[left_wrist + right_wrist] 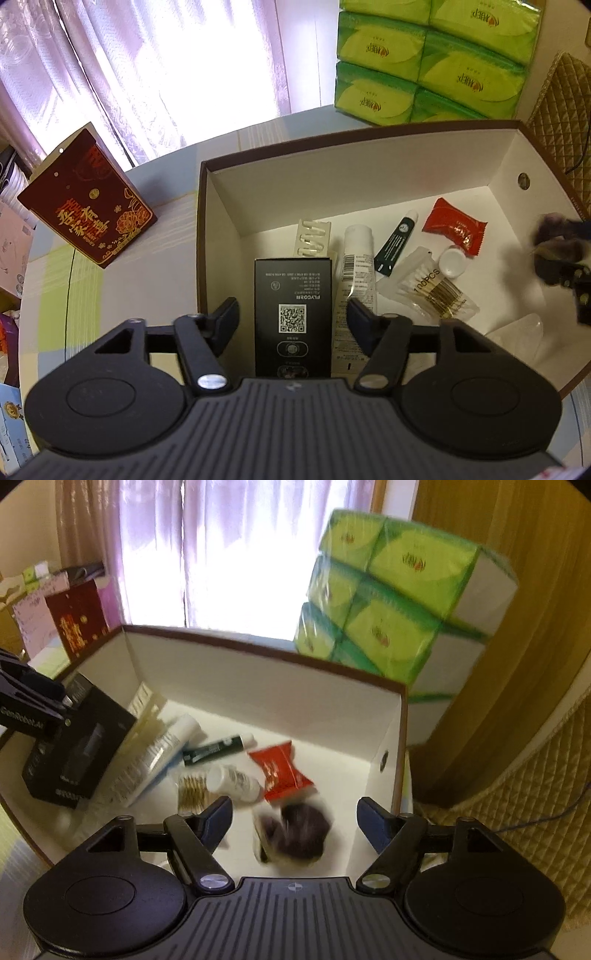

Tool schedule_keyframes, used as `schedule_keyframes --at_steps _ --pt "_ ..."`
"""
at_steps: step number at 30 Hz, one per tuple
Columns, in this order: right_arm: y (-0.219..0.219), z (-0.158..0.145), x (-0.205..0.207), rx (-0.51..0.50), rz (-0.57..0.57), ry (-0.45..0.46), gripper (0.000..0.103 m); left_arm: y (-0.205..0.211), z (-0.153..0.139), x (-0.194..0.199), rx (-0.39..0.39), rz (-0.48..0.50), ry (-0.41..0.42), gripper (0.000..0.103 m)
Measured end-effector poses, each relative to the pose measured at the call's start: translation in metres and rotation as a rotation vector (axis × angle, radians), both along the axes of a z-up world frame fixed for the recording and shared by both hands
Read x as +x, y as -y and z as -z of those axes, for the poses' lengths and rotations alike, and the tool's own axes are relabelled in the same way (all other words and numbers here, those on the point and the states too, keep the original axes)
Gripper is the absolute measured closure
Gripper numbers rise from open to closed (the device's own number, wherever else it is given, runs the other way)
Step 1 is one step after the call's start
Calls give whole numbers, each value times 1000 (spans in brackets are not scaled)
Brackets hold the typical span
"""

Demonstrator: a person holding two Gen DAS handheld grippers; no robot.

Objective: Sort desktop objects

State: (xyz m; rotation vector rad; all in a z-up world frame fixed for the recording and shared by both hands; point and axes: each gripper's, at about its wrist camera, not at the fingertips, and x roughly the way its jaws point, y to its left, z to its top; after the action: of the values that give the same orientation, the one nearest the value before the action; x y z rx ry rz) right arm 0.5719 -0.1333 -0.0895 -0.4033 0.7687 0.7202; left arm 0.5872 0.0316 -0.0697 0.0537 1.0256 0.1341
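Note:
A brown-rimmed cardboard box (332,177) with a white inside holds several small items. My left gripper (291,317) is open over its near wall, and a black product box (291,291) stands between the fingers with a gap on each side. Beside it lie a white tube (358,258), a dark green tube (395,243), a red candy packet (454,229), a cotton swab pack (436,291) and a small white bottle (232,782). My right gripper (293,812) is open above the box's right end. A blurred dark furry object (295,834) is between and below its fingers, untouched.
A stack of green tissue packs (424,62) stands behind the box. A dark red carton (88,206) sits on the table at the left. A quilted gold cover (517,794) is at the right, and curtains hang behind.

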Motion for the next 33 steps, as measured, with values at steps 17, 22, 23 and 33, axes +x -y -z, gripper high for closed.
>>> schedule_keyframes --at_steps 17,22,23,33 --pt "16 -19 -24 107 26 -81 2 11 -24 -25 -41 21 57 15" --pt "18 -24 -38 143 41 -104 2 19 -33 -41 -20 26 86 9" --pt "19 -25 -42 151 45 -106 2 20 -35 -44 -18 27 91 8" --pt "21 -39 -76 190 96 -109 2 24 -48 -87 -32 9 149 4"
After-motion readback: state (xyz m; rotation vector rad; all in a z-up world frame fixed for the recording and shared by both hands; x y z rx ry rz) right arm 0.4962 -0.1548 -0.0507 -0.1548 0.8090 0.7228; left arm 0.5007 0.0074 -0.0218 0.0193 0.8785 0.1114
